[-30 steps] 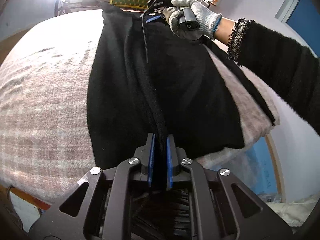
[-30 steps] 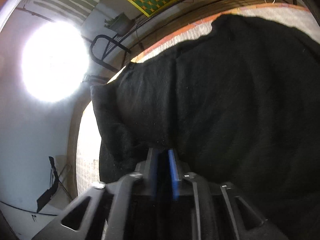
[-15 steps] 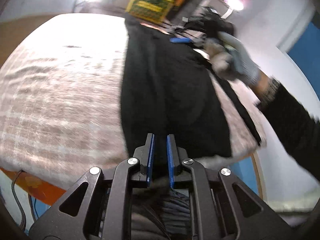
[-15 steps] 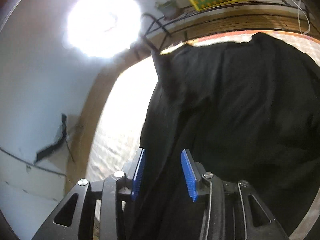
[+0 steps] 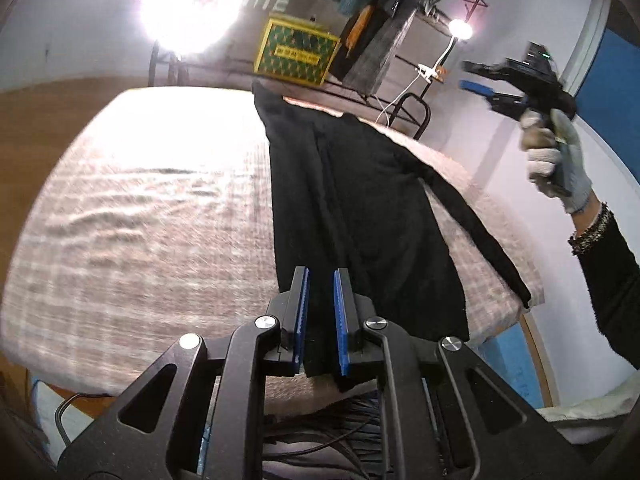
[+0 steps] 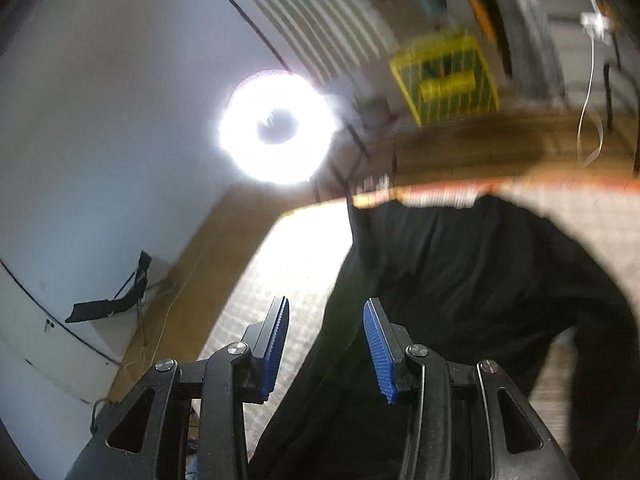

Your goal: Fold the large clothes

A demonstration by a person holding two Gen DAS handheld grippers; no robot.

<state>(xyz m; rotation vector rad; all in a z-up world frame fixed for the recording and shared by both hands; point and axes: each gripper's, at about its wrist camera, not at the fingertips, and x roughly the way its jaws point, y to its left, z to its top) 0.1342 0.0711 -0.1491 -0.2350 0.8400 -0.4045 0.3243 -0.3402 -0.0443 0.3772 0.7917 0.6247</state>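
Behind the checked bed (image 5: 132,240), left hand-held gripper (image 5: 320,312) pinches the black garment (image 5: 360,208); right hand-held gripper (image 6: 326,344) gapes empty.

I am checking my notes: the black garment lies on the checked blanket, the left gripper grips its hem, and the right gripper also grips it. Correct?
Not quite. The right gripper is open and holds nothing, as the right wrist view shows; the rest stands.
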